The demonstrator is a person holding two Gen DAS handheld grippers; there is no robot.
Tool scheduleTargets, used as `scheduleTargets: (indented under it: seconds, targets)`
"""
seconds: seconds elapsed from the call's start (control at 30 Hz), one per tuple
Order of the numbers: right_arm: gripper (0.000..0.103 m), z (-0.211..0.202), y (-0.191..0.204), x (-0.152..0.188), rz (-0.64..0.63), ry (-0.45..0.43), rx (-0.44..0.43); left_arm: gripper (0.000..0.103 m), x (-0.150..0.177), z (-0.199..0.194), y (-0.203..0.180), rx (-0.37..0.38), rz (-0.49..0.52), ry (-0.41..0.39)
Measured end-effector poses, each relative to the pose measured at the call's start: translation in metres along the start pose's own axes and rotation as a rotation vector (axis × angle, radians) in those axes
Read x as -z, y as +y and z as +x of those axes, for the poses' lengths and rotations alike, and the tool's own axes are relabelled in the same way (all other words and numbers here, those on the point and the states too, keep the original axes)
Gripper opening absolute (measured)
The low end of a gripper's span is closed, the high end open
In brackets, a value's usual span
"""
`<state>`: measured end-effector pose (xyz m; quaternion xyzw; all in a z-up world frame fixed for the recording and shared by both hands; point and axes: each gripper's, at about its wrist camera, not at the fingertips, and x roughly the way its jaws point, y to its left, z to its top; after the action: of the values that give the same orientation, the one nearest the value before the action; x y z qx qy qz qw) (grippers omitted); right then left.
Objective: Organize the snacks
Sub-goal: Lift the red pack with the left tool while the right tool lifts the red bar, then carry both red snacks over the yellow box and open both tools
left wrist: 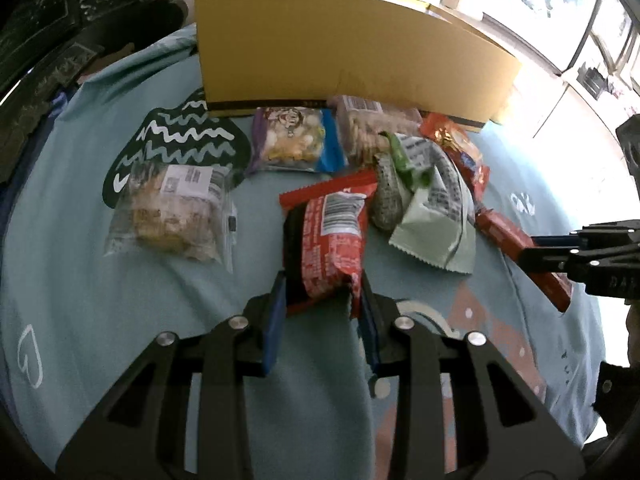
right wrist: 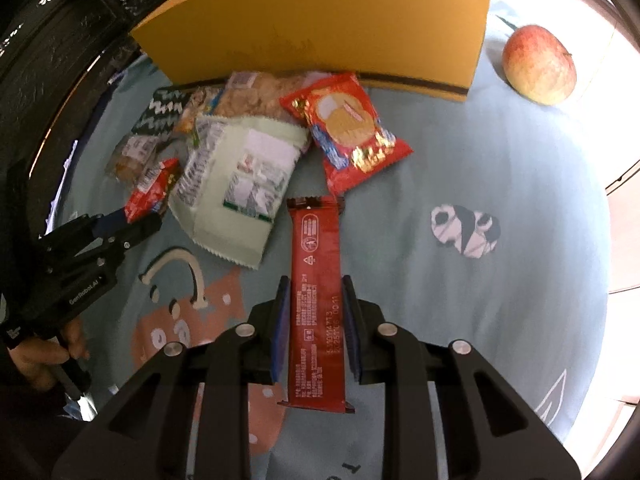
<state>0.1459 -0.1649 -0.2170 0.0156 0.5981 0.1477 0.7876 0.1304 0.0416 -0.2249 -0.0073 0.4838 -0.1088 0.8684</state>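
Each tool pinches a crinkly red wrapper (left wrist: pixel 326 240).

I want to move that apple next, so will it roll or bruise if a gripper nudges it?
The apple is round and sits loose on the soft cloth, so a sideways push would probably roll it. It looks firm and heavy for its size beside the flat snack packets. Its smooth skin may slip between hard fingers, and a tight squeeze could bruise it.

The left gripper (left wrist: pixel 323 292) points steeply down, its blue pads clamped on a red snack packet (left wrist: pixel 326 240). The right gripper (right wrist: pixel 314 304) angles down too, pinching a long red bar (right wrist: pixel 316 296); seen from it, the left sits at nine o'clock.
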Motion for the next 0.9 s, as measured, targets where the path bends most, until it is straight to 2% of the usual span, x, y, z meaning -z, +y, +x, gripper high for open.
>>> scheduleTargets:
  seconds: [0.03, 0.07, 0.13, 0.17, 0.27, 0.3, 0.33, 0.37, 0.47, 0.67, 0.9]
  targets:
    - [0.025, 0.000, -0.003, 0.003, -0.006, 0.008, 0.012, 0.044, 0.000, -0.001, 0.000, 0.003, 0.000, -0.003]
    - [0.025, 0.003, -0.001, 0.003, -0.009, 0.012, 0.021, 0.064, -0.002, -0.001, 0.000, 0.007, -0.003, -0.011]
    - [0.025, 0.006, 0.002, 0.001, -0.024, 0.011, 0.039, 0.087, -0.010, -0.004, -0.002, -0.008, -0.008, -0.047]
    - [0.025, 0.007, 0.004, -0.001, -0.034, 0.009, 0.051, 0.088, -0.014, -0.003, -0.003, -0.018, -0.007, -0.054]
    - [0.025, 0.013, 0.007, -0.009, -0.045, 0.019, 0.076, 0.087, -0.027, 0.014, -0.004, -0.046, 0.006, -0.011]
    - [0.025, 0.016, 0.008, -0.010, -0.048, 0.030, 0.083, 0.084, -0.029, 0.017, -0.003, -0.038, 0.003, 0.003]
    - [0.025, 0.022, 0.012, -0.012, -0.050, 0.036, 0.088, 0.056, -0.030, 0.021, 0.000, -0.019, -0.006, 0.021]
    - [0.025, 0.024, 0.015, -0.013, -0.050, 0.031, 0.088, 0.045, -0.029, 0.023, 0.002, -0.011, -0.009, 0.040]
    - [0.024, 0.015, 0.010, -0.009, -0.032, 0.004, 0.056, 0.045, -0.024, 0.014, 0.006, 0.029, -0.022, 0.027]
    - [0.024, -0.012, 0.001, -0.008, 0.017, -0.055, -0.018, 0.045, -0.016, -0.011, 0.011, 0.034, -0.052, -0.017]
    - [0.024, -0.057, -0.002, -0.015, 0.019, -0.150, -0.058, 0.045, -0.039, -0.047, -0.003, 0.049, -0.035, -0.141]
